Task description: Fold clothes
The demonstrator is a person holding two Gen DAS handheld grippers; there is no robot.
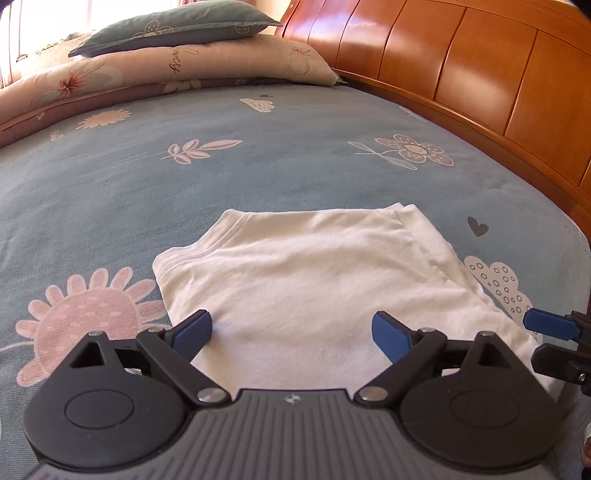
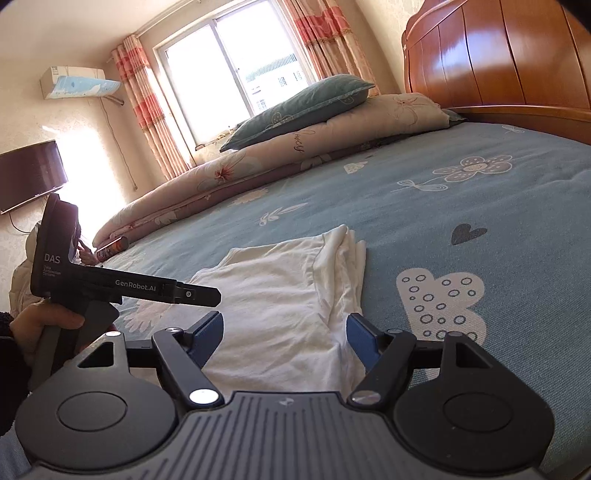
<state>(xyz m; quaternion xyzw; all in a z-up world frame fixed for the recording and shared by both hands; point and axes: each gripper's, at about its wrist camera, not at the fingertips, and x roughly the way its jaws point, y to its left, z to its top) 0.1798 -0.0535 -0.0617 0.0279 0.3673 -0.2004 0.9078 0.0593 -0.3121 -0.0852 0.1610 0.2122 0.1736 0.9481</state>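
A white garment (image 1: 295, 280) lies folded into a rough rectangle on the blue flowered bedsheet (image 1: 221, 177). My left gripper (image 1: 291, 336) hovers open over its near edge, blue pads wide apart and nothing pinched. At the right edge of the left wrist view my right gripper (image 1: 546, 343) pokes in beside the garment's near right corner. The right wrist view shows the same garment (image 2: 280, 295) with folded layers along its right side. There my right gripper (image 2: 284, 336) stands open above the near edge. My left gripper (image 2: 210, 295) shows side-on at the left, held by a hand (image 2: 44, 321).
A wooden headboard (image 1: 480, 74) runs along the right. A grey-green pillow (image 1: 177, 29) rests on a folded floral quilt (image 1: 147, 74) at the far side of the bed. A can (image 2: 112, 248) lies by the quilt's end. A window (image 2: 236, 62) and a television (image 2: 29, 173) are beyond.
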